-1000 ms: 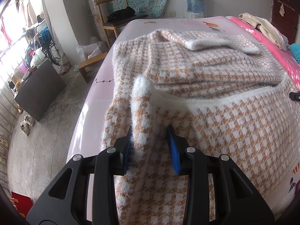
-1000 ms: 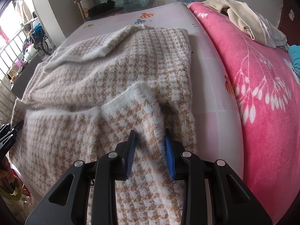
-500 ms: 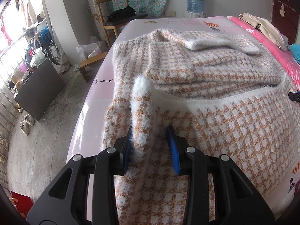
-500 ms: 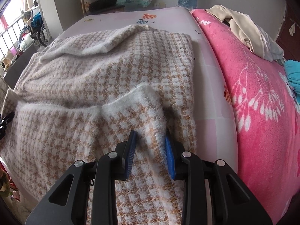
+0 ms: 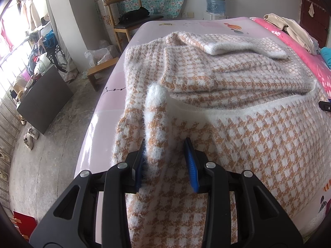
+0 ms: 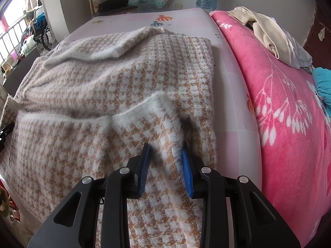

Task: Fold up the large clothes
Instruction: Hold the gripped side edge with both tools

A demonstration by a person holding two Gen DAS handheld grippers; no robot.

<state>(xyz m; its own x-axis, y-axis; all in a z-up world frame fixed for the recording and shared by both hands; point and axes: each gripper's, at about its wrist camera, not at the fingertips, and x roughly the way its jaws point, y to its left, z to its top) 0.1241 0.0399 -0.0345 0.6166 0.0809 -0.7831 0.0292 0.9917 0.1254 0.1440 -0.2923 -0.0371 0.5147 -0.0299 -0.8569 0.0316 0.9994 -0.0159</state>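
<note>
I see both views lit by bright daylight from the blown-out window (image 5: pixel 12 41) at far left. Glare streaks the bed (image 5: pixel 91 136) along its left edge. Soft shadows sit beneath each tool. Fisheye bending curves the frame edges, the corners vignette black, and focus stays sharp.

Both grippers: black frames, silver screws (image 5: pixel 123 165), blue-padded fingers (image 6: pixel 187 168).

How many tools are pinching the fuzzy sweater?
2: the left tool grips a raised fold of the fuzzy orange-and-white checked sweater near the pink bed's floor-side edge; the right tool grips its corner beside the pink flowered blanket.
</note>
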